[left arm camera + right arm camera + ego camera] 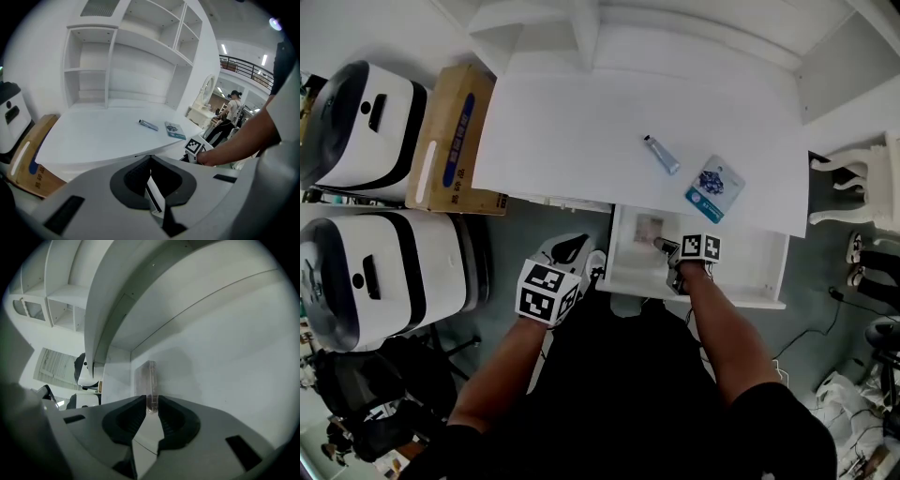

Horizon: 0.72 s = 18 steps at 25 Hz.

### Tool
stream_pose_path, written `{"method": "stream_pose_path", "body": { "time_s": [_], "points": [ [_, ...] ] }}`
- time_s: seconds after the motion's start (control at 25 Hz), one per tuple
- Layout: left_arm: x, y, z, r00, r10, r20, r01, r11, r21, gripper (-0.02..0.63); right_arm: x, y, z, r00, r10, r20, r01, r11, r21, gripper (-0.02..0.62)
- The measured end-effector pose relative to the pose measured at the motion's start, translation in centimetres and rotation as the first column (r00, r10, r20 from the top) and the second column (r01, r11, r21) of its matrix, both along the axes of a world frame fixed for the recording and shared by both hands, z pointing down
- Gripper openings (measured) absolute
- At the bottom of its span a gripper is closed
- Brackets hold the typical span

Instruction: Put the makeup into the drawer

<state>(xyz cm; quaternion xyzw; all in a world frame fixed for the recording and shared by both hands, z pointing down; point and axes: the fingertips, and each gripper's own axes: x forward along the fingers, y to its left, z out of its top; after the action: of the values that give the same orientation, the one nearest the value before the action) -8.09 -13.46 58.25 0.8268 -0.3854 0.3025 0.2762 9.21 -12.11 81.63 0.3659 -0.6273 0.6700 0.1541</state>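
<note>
One clear case (149, 378) sits pinched in my right gripper's (150, 403) fingers, low inside the open drawer (750, 267). Left gripper's (150, 158) fingers are pressed together, empty. Next I'd release, then fetch the tube (661, 155) at twelve o'clock on the tabletop (581, 122).

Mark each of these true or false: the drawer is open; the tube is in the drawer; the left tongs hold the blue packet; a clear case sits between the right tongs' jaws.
1. The drawer is open. True.
2. The tube is in the drawer. False: it lies on the desk top.
3. The left tongs hold the blue packet. False: they are empty, and the packet lies on the desk top.
4. A clear case sits between the right tongs' jaws. True.
</note>
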Motion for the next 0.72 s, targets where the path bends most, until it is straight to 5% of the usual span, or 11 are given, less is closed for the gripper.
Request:
{"method": "stream_pose_path", "body": {
  "time_s": [0.72],
  "points": [
    [-0.22, 0.89, -0.65, 1.000, -0.011, -0.010, 0.011, 1.000, 0.009, 0.011, 1.02, -0.32, 0.02, 0.989, -0.031, -0.147, 0.034, 0.999, 0.018, 0.143]
  ]
}}
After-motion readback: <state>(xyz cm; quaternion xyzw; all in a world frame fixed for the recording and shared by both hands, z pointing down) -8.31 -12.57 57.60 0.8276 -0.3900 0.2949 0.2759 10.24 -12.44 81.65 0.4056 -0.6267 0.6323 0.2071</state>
